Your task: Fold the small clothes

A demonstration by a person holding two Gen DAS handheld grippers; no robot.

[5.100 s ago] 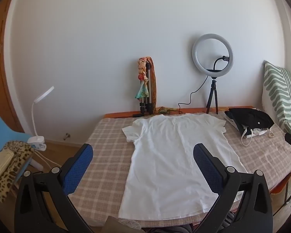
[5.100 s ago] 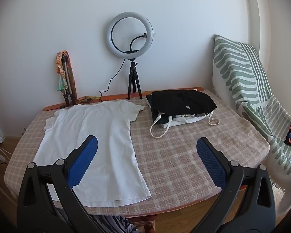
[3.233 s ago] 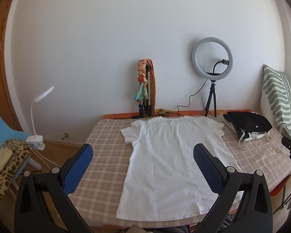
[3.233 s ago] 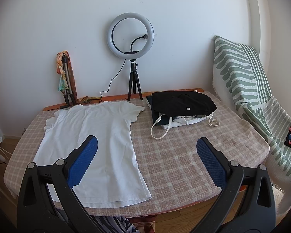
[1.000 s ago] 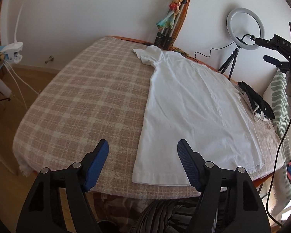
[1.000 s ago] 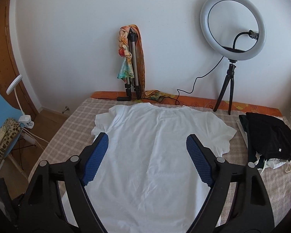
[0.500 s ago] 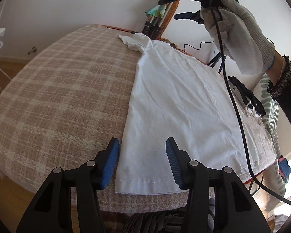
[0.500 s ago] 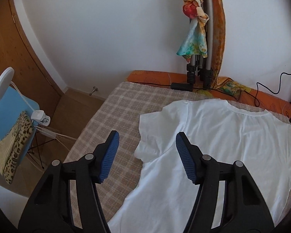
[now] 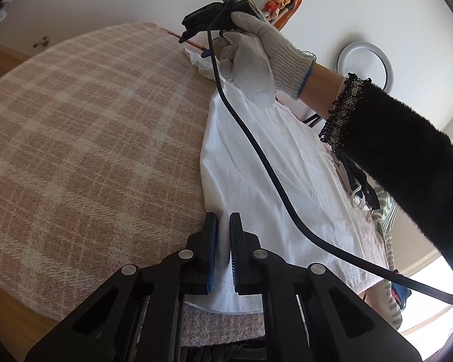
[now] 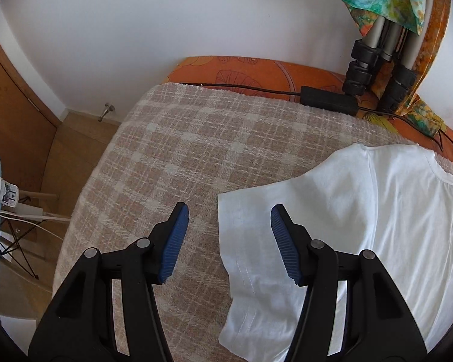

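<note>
Item 1. Left hand-held gripper [image 9: 223, 253]: jaws drawn almost together, a thin slit between the blue pads [image 9: 212, 252]. The near hem corner of the white T-shirt [image 9: 256, 163] passes between them; pinched there, as far as the view shows.

Item 2. White T-shirt, lying flat on the checked cloth [image 9: 84, 126] that covers the bench, running away from the left hand-held gripper, hem nearest and sleeve farthest. Judged light, thin and limp: it will drape and wrinkle, carries no shape of its own, and slides readily over the woven cloth. Not fragile. Best taken at stitched edges, hem corner and sleeve or shoulder seam on one side, so the side lifts as one line.

Item 3. Right hand-held gripper [image 10: 229, 229]: jaws have just been closing, now about half apart. The sleeve [image 10: 250, 229] edge lies below and between the fingers; pads clear of the fabric, nothing gripped.

Item 4. Gloved right hand [image 9: 256, 57], seen beyond the left hand-held gripper, holding the other tool over the far sleeve; black cable [image 9: 256, 157] trailing back across the shirt.

Item 5. Beyond the right hand-held gripper: bare checked cloth, then black adapter [image 10: 329, 100] and tripod legs [image 10: 374, 69] at the wall.
</note>
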